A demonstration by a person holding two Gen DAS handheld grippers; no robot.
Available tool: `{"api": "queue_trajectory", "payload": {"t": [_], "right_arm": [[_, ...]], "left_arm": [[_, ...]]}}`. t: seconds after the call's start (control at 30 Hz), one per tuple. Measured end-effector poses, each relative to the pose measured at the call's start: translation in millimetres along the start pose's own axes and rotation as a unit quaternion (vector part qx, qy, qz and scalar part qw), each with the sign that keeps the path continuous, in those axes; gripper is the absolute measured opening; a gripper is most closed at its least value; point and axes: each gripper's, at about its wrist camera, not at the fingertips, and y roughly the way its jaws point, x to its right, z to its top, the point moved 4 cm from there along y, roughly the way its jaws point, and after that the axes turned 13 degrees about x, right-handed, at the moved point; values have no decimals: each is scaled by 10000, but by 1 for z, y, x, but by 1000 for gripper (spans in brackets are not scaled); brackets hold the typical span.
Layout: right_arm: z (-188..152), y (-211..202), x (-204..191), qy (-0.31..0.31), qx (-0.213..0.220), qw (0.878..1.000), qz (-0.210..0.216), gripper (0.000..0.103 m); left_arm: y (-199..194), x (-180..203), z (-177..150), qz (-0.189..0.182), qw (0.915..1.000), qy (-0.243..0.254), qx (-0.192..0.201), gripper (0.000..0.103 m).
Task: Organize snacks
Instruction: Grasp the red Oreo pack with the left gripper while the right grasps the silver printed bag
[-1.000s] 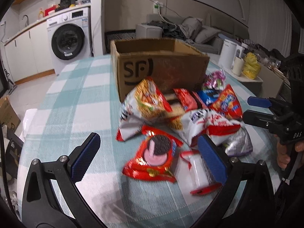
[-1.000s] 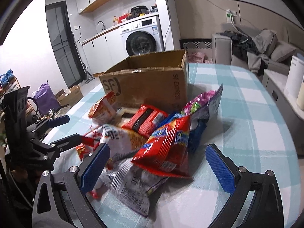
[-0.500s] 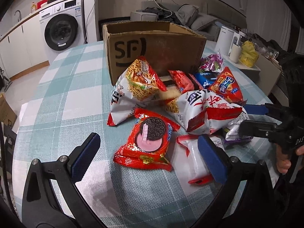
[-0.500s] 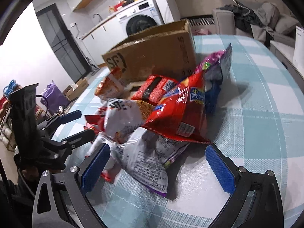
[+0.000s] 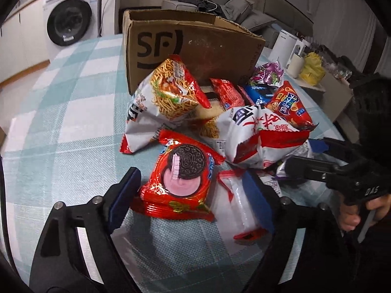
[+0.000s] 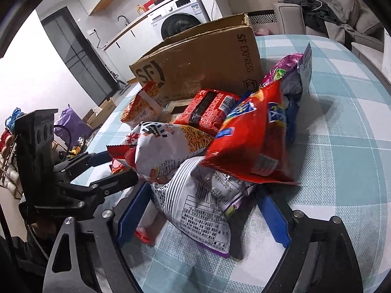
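A pile of snack bags lies in front of an open SF cardboard box [image 5: 193,56], also in the right wrist view [image 6: 202,61]. My left gripper [image 5: 193,195] is open, its jaws on either side of a red Oreo pack [image 5: 183,178] and a clear red-edged pack [image 5: 237,207]. My right gripper [image 6: 202,210] is open around a white-and-purple bag [image 6: 200,202] that lies under a red chip bag [image 6: 251,141]. A white noodle-snack bag [image 6: 166,149] lies beside them. The right gripper also shows in the left wrist view [image 5: 317,156].
The table [image 5: 61,122] has a teal checked cloth. A washing machine [image 5: 70,22] stands behind on the left, a sofa [image 6: 347,17] behind the box. A white kettle [image 5: 283,46] and yellow bag [image 5: 312,68] sit on a side surface on the right.
Both grippers have moved forward and down onto the pile. The left now brackets the Oreo pack, the right brackets the white-and-purple bag. Both stay open.
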Motion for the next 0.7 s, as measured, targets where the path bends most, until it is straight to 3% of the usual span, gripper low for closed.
{"api": "queue_trajectory", "payload": {"t": [0.17, 0.33, 0.7], "right_arm": [[1, 0, 0, 42, 4, 10000, 90, 82], [-1, -5, 2, 79, 54, 9998, 191, 72], [-3, -19, 1, -62, 218, 9992, 321, 61]], "left_arm": [[-1, 2, 0, -339, 9993, -164, -68, 60], [-5, 2, 1, -250, 9996, -115, -29, 43], [-15, 4, -2, -264, 9996, -76, 112, 42]]}}
